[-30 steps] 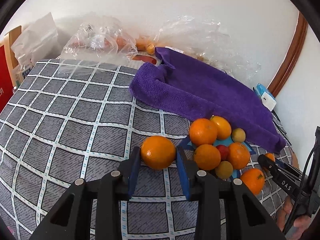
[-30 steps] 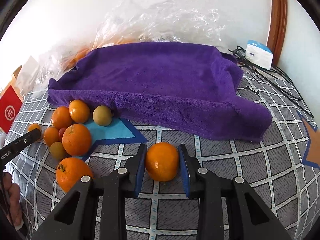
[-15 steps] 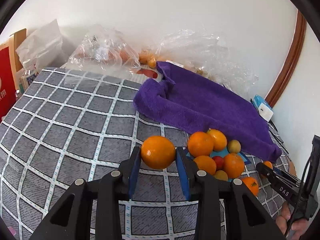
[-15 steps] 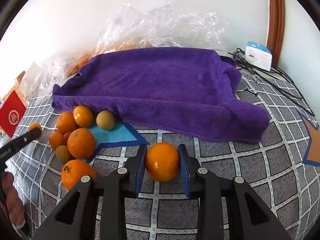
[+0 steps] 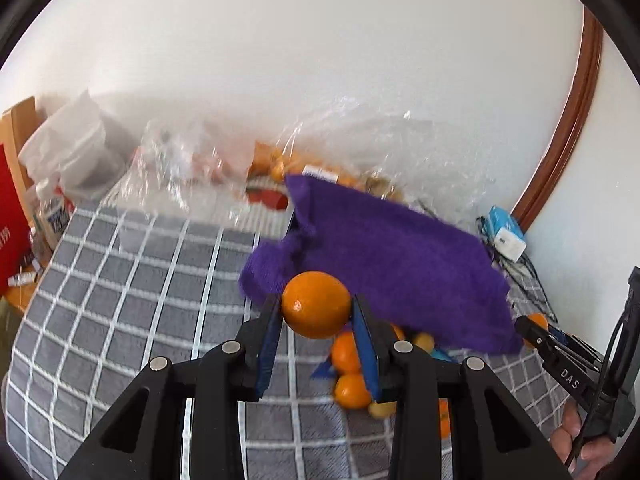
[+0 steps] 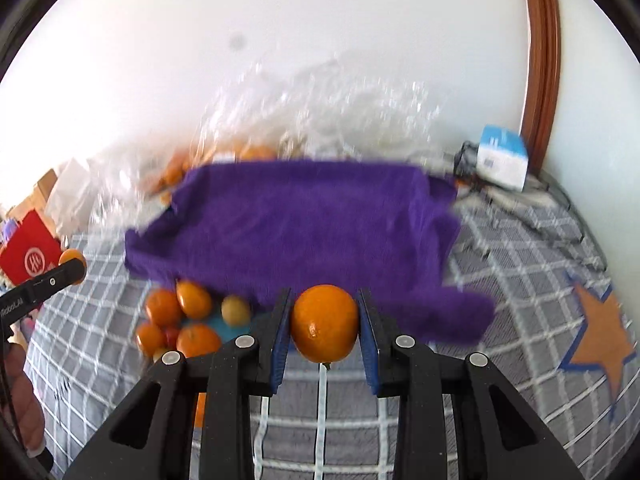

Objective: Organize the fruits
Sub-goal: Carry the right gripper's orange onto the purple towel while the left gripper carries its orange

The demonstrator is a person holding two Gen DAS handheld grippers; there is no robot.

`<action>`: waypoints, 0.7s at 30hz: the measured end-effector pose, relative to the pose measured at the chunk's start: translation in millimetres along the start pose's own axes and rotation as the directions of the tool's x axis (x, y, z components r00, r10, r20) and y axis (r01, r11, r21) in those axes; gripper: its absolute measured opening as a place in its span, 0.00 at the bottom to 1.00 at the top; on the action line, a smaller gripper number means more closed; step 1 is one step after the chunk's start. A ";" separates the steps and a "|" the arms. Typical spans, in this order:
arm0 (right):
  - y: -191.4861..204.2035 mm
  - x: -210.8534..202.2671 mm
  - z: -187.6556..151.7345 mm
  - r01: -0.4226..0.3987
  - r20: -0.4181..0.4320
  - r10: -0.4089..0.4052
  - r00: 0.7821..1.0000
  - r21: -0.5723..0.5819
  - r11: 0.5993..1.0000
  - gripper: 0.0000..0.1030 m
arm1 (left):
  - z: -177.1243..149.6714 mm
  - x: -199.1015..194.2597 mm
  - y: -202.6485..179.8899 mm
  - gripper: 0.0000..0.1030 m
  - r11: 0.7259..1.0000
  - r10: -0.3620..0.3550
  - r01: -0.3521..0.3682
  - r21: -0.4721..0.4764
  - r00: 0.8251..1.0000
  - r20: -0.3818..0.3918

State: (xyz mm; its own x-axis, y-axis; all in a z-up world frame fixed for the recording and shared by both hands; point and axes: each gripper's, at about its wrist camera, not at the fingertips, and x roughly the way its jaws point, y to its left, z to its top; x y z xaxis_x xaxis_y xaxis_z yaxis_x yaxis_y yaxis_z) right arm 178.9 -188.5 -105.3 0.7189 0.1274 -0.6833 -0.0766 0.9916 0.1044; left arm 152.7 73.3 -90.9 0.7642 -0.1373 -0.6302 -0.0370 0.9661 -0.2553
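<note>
My left gripper [image 5: 316, 308] is shut on an orange [image 5: 316, 304], held up above the checked cloth. My right gripper [image 6: 325, 326] is shut on another orange [image 6: 325, 328], also lifted off the cloth. Behind both lies a purple towel [image 5: 392, 264] [image 6: 296, 224]. A pile of oranges and small yellow-green fruits [image 6: 180, 320] [image 5: 352, 376] sits on a blue patch at the towel's near edge. The right gripper's tip with its orange shows at the right of the left wrist view [image 5: 536, 326]. The left gripper's tip shows at the left of the right wrist view [image 6: 68, 270].
Clear plastic bags with more fruit [image 5: 256, 160] [image 6: 248, 136] lie along the wall behind the towel. A red box [image 6: 30, 254] stands at the left, a blue-white box with cables [image 6: 502, 156] at the right. An orange star patch [image 6: 600, 328] marks the cloth.
Both grippers have risen with their oranges, so the cloth, the fruit pile and the towel sit lower and farther off. Both views are now blurred by motion.
</note>
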 end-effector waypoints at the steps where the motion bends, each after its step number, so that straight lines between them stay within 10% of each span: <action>1: -0.5 -2.6 6.6 0.009 0.011 -0.009 1.000 -0.002 1.000 0.30 | 7.3 0.0 -3.3 0.32 1.000 -0.008 0.008 0.007 1.000 0.004; 21: -34.4 86.4 86.1 0.071 0.005 -0.071 0.997 0.053 0.996 0.30 | 75.5 103.6 -41.9 0.32 0.996 0.029 -0.026 0.084 0.999 -0.030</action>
State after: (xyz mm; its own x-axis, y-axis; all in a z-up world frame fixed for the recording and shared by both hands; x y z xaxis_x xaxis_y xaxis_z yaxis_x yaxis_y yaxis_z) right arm 303.1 -213.6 -105.7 0.7258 0.0567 -0.6856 0.0109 0.9955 0.0938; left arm 282.0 35.1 -90.1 0.7430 -0.1157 -0.6592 -0.0032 0.9843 -0.1763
